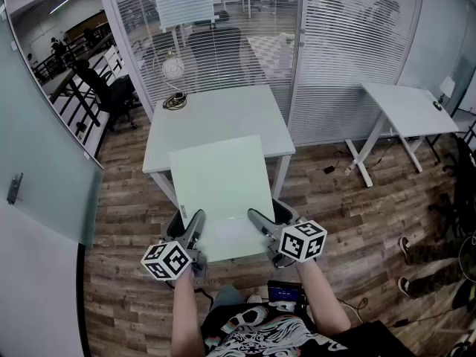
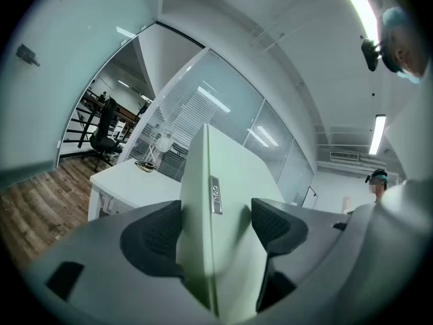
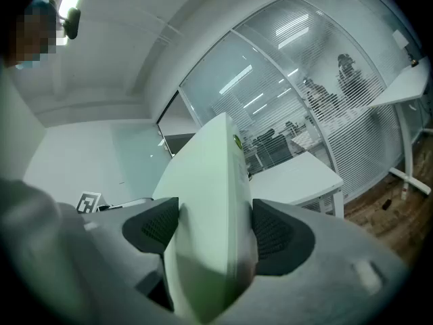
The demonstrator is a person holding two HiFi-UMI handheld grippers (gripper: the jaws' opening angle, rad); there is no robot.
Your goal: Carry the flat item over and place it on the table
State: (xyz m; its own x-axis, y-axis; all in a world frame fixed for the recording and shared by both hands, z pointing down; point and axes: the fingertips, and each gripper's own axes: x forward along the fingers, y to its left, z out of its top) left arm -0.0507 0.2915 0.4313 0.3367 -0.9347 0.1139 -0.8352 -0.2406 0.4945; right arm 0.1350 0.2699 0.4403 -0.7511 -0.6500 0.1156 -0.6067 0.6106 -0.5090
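Observation:
A pale green flat board (image 1: 219, 188) hangs in the air over the near edge of the white table (image 1: 216, 114), its far end above the tabletop. My left gripper (image 1: 192, 230) is shut on the board's near left edge. Its near right edge is clamped by my right gripper (image 1: 260, 224). In the left gripper view the board (image 2: 223, 181) stands edge-on between the dark pads (image 2: 152, 235) of the left gripper (image 2: 215, 227). The right gripper view shows the board (image 3: 206, 181) the same way in the right gripper (image 3: 215, 227).
A small fan (image 1: 172, 68) and a coiled cable (image 1: 175, 103) sit at the table's far left corner. A glass wall with blinds (image 1: 245, 21) stands behind it. A second white table (image 1: 409, 108) is at the right, with shoes (image 1: 416, 250) on the wooden floor.

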